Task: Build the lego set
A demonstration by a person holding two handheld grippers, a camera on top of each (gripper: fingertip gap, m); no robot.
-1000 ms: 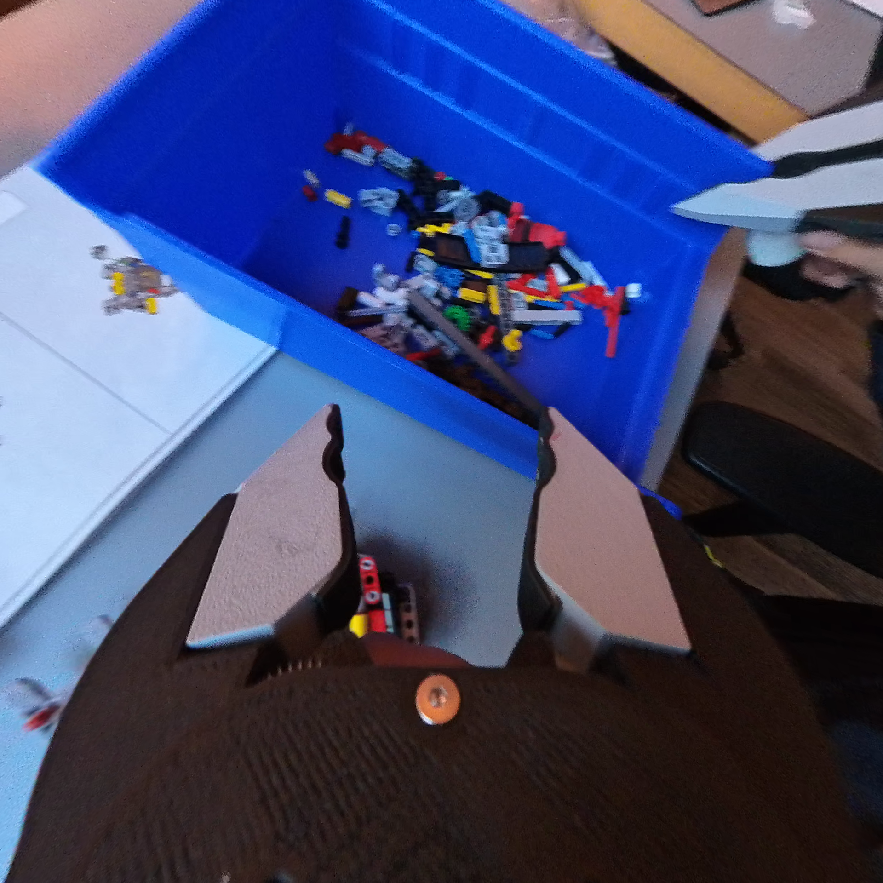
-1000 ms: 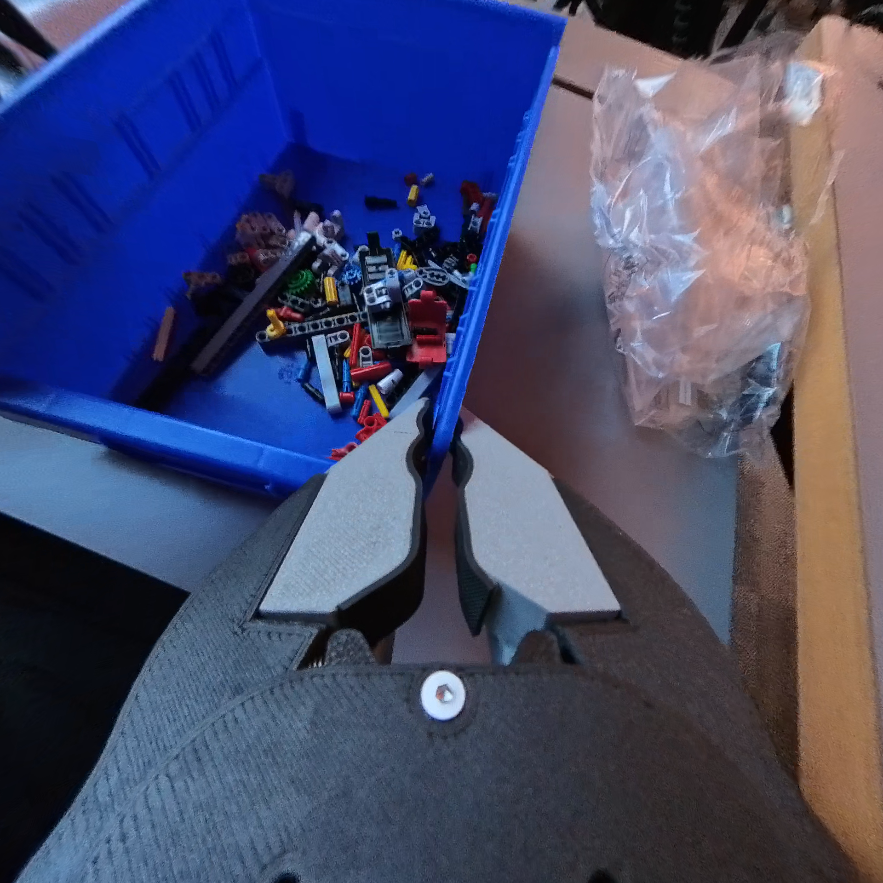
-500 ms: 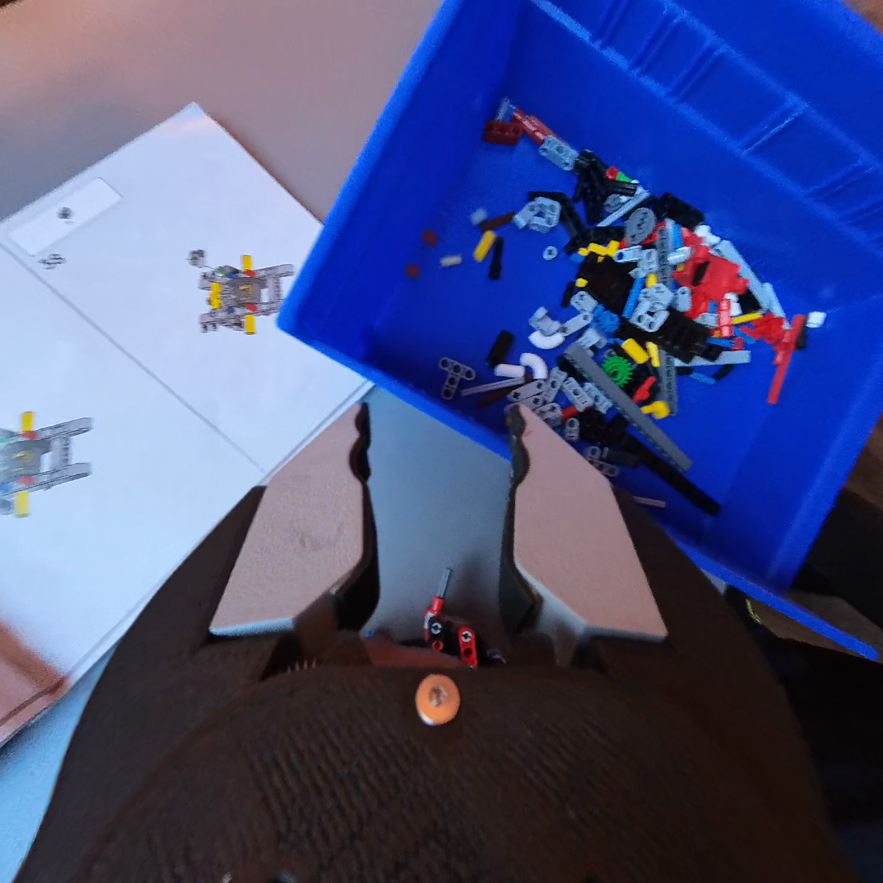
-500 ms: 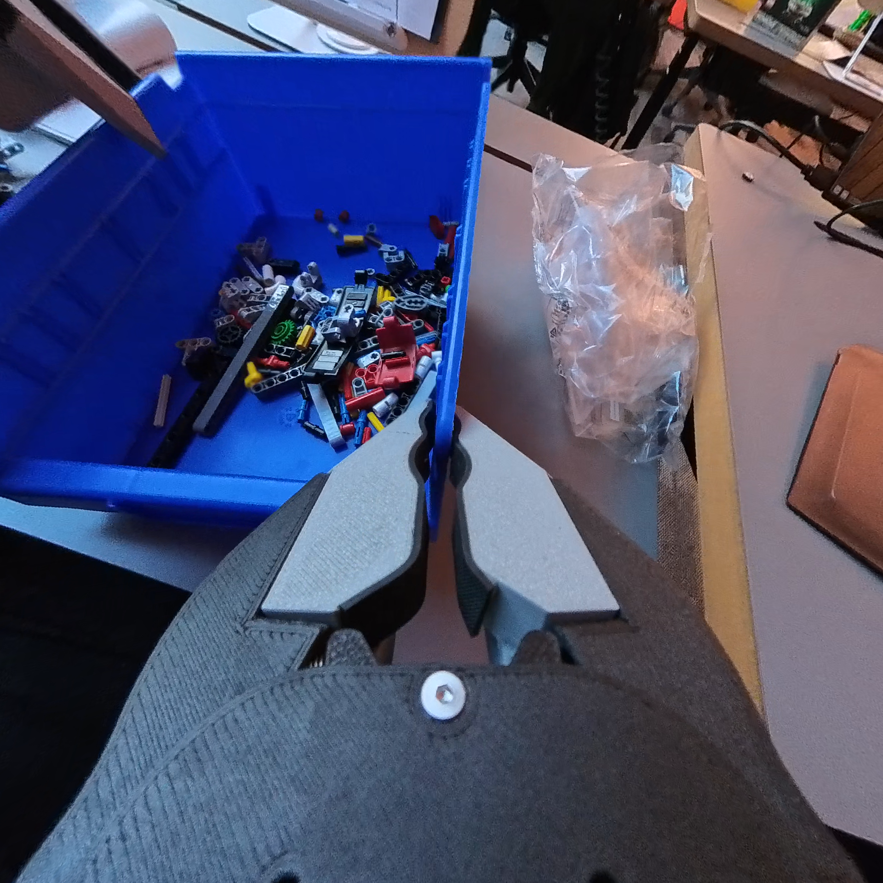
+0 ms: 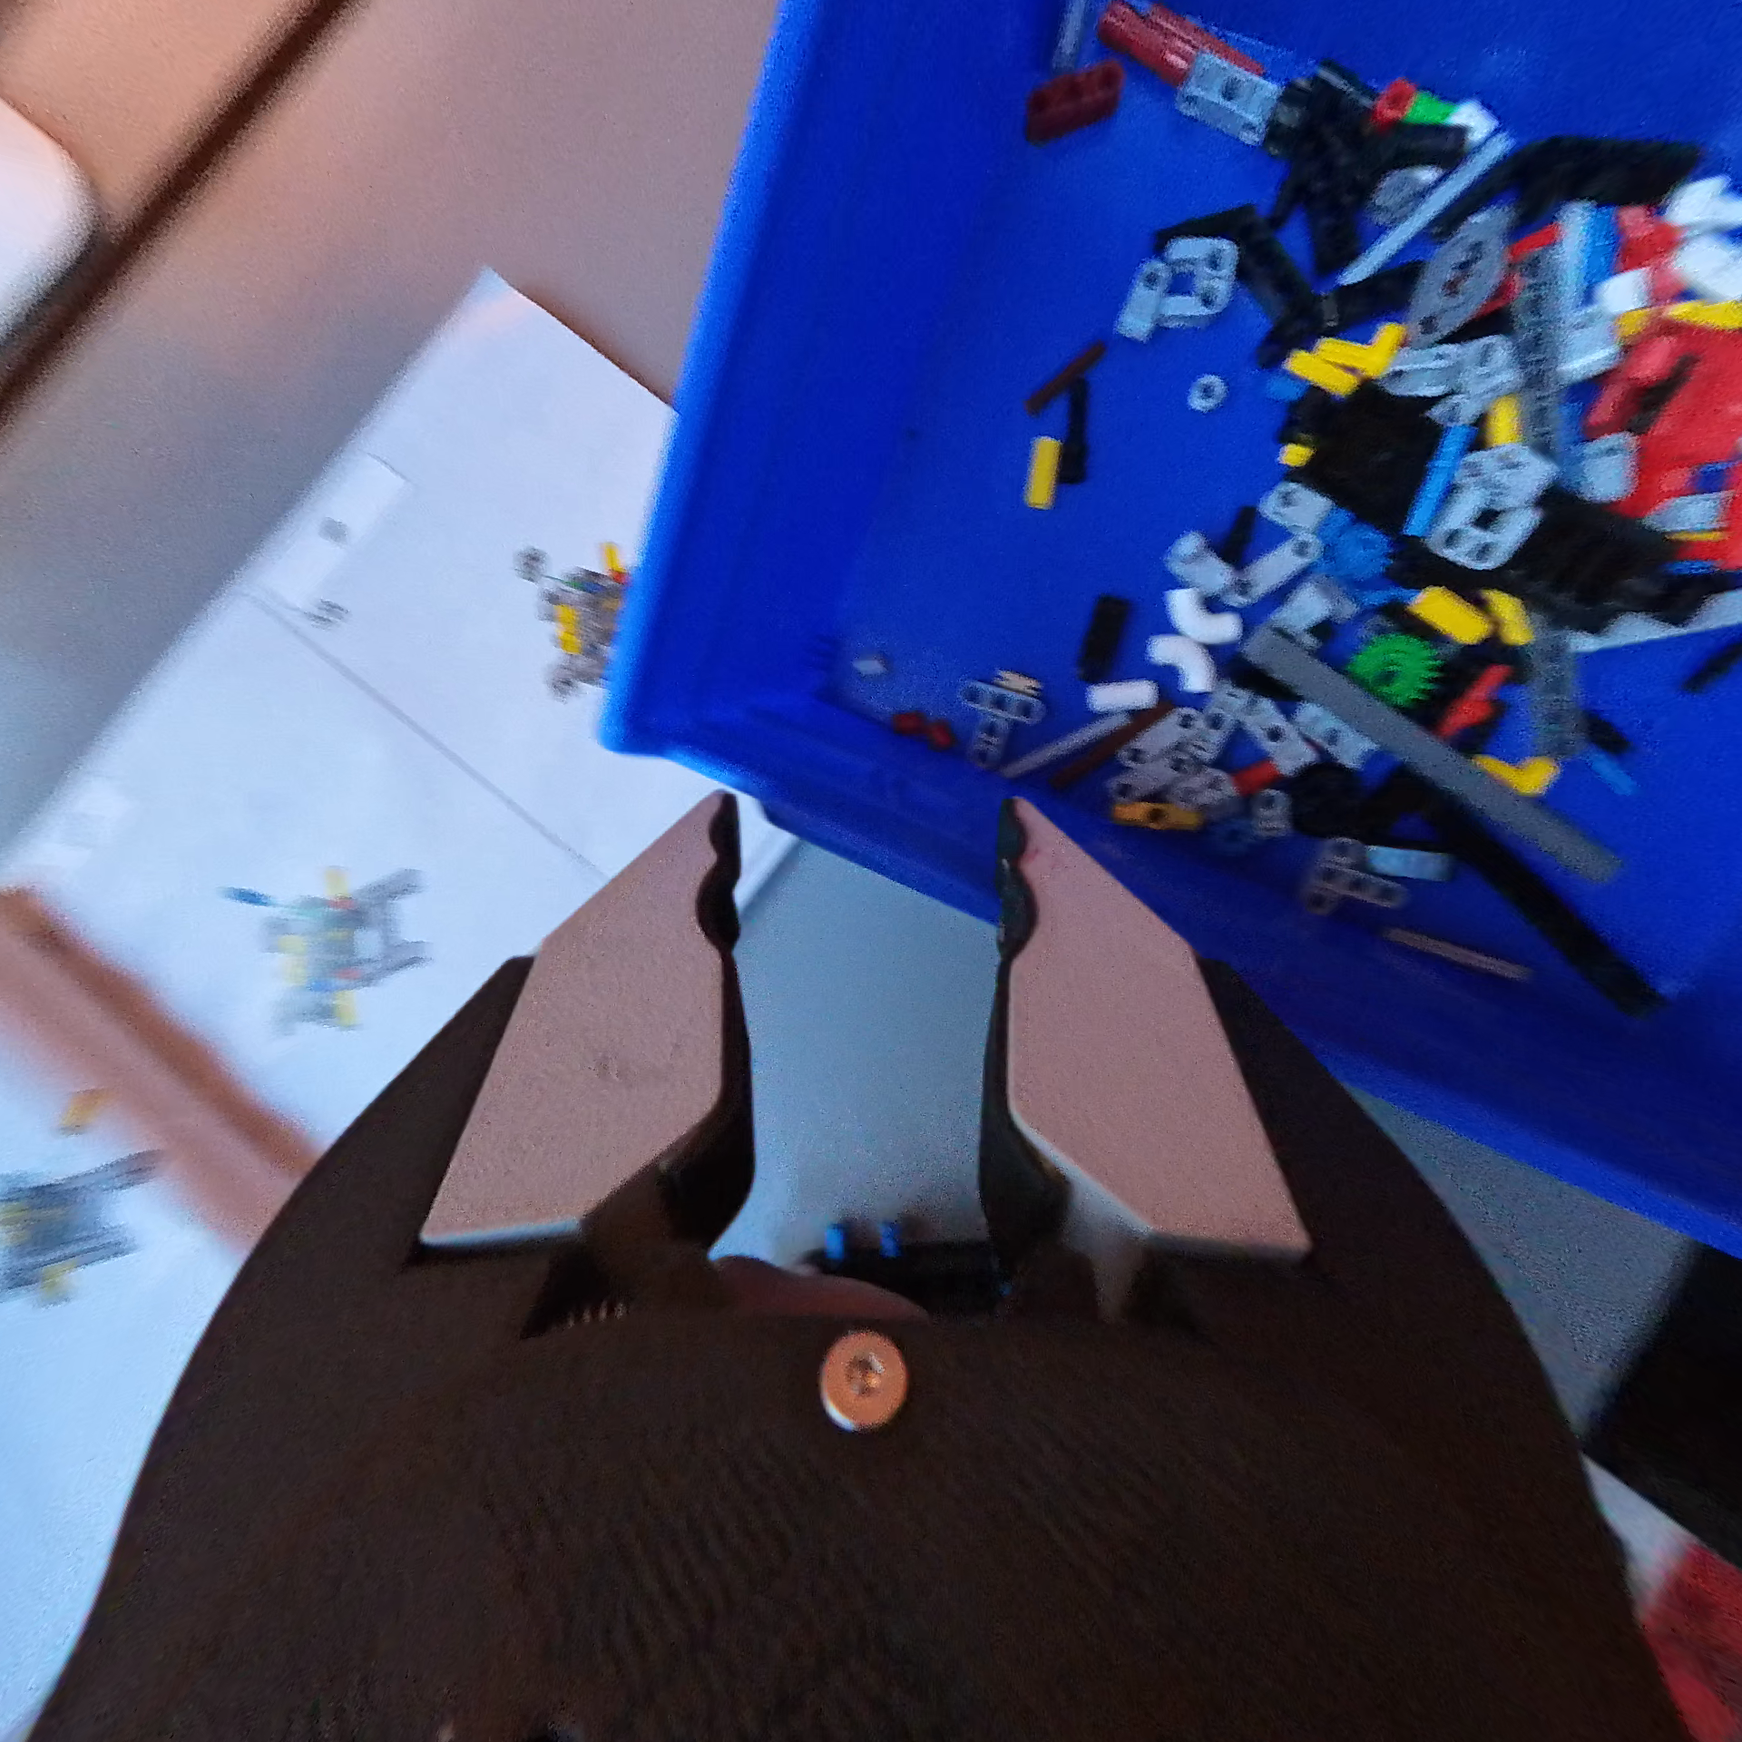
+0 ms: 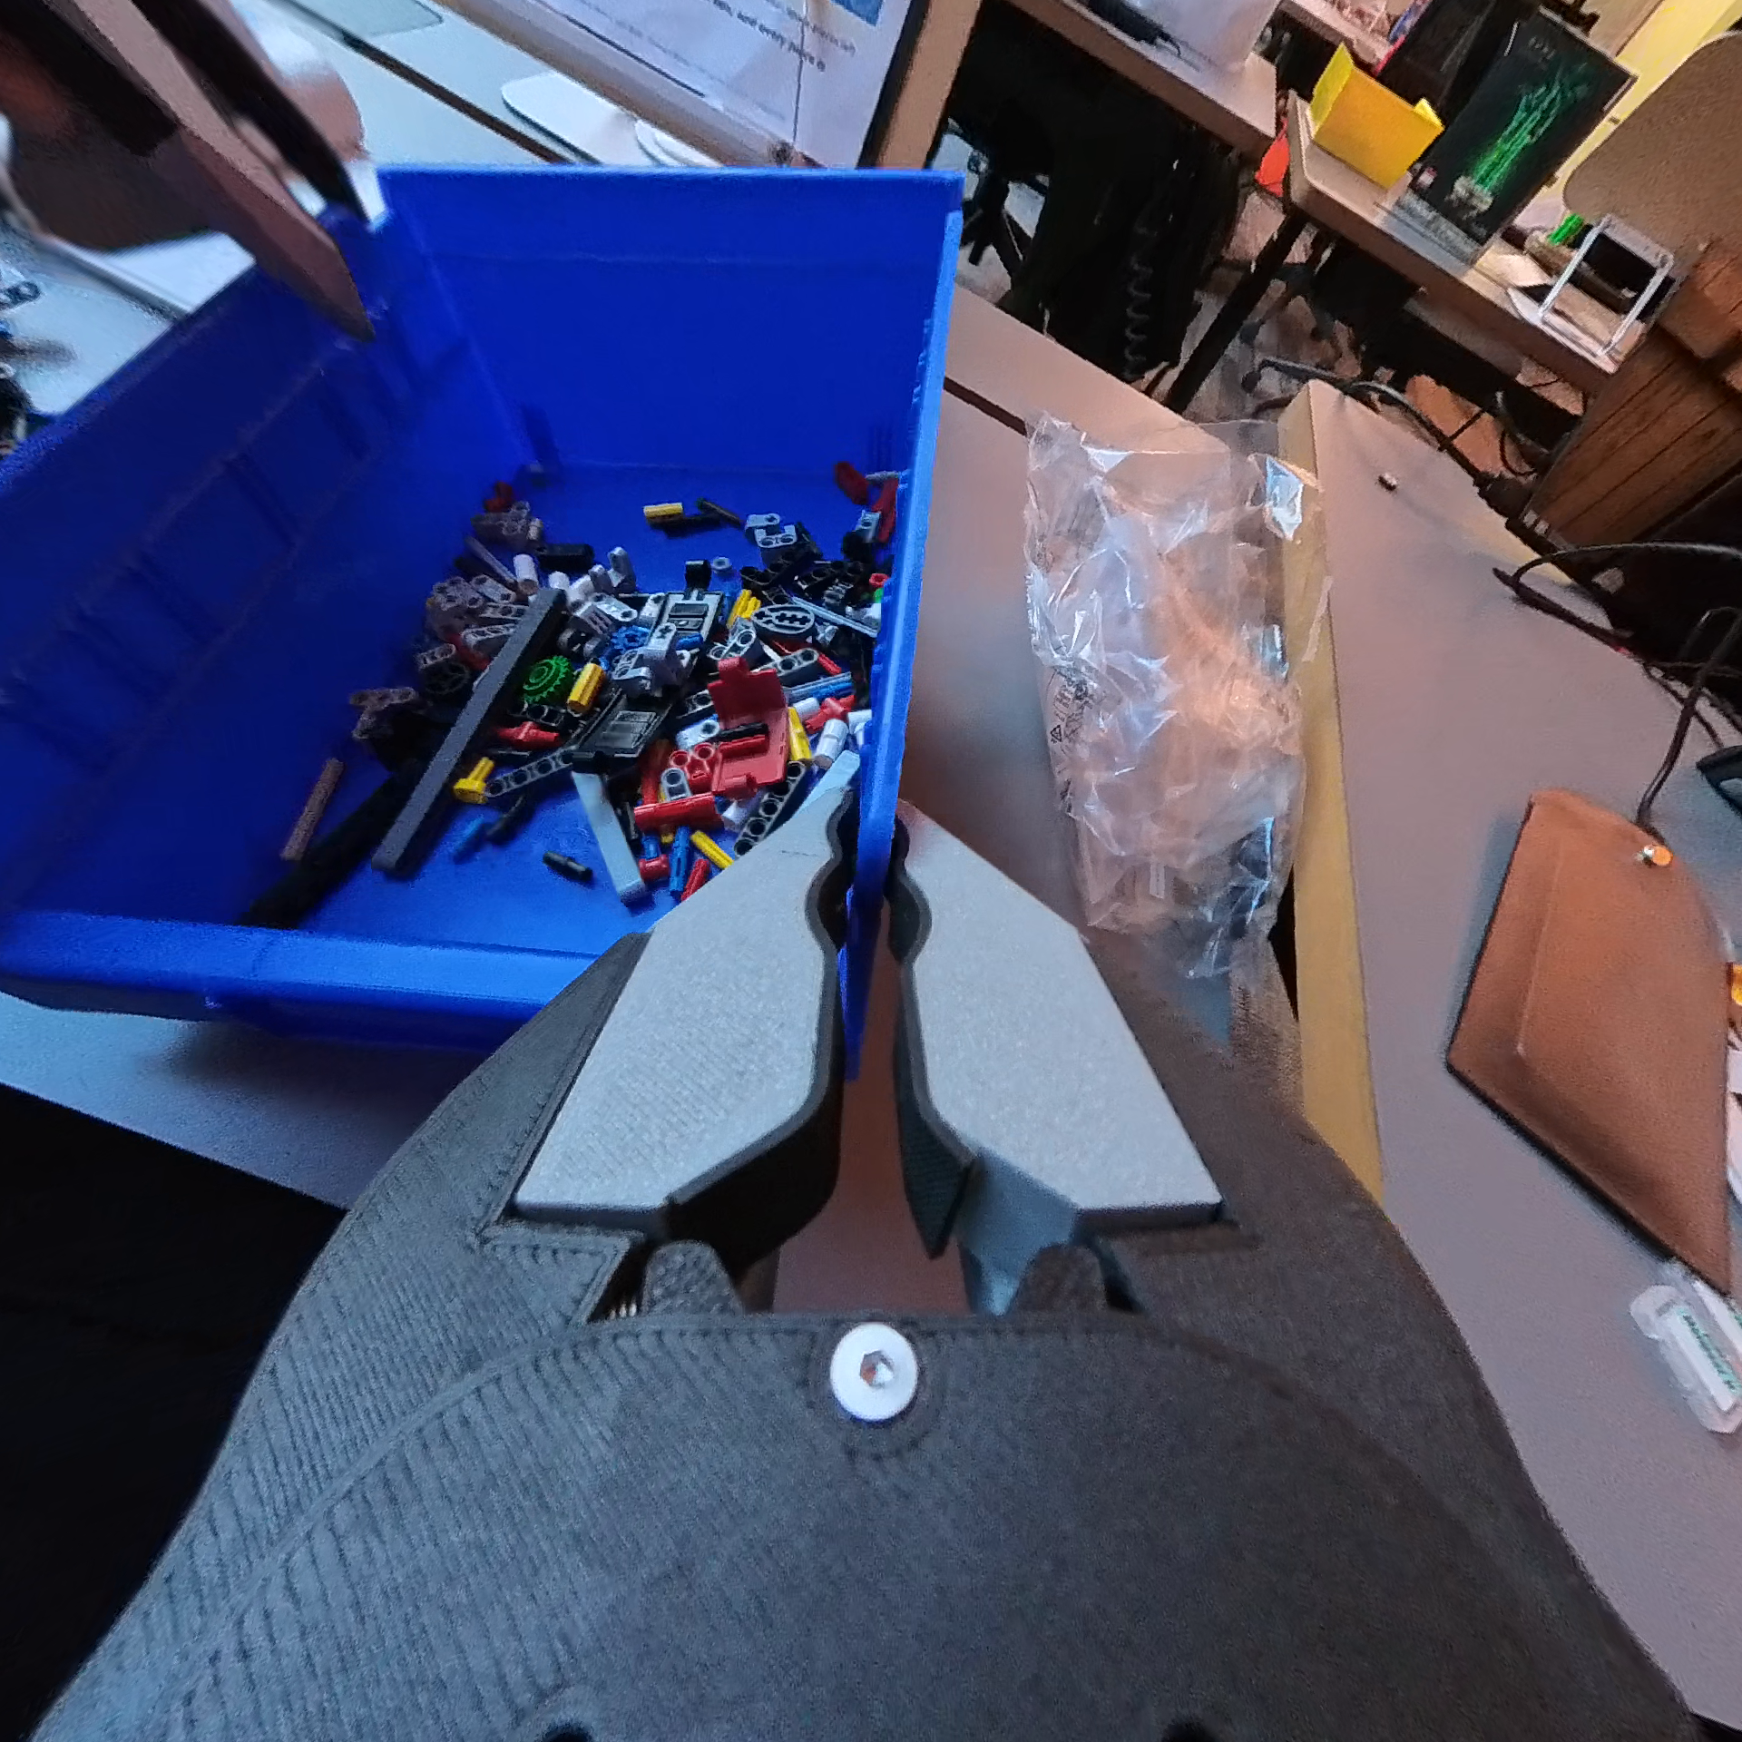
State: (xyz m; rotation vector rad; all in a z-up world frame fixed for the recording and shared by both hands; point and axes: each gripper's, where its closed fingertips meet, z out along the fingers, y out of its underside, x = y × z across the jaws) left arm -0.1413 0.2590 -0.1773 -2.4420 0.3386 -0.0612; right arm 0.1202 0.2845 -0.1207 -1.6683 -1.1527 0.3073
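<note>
The right gripper (image 6: 867, 848) is clamped on the right wall of the blue bin (image 6: 905, 528), one finger inside, one outside, its pads pressing the rim. The left gripper (image 5: 867, 820) stands partly spread with nothing between its tips, just short of the bin's near corner. Small building pieces (image 6: 660, 679) lie heaped nearer the right gripper. An instruction sheet (image 5: 311, 754) lies left.
</note>
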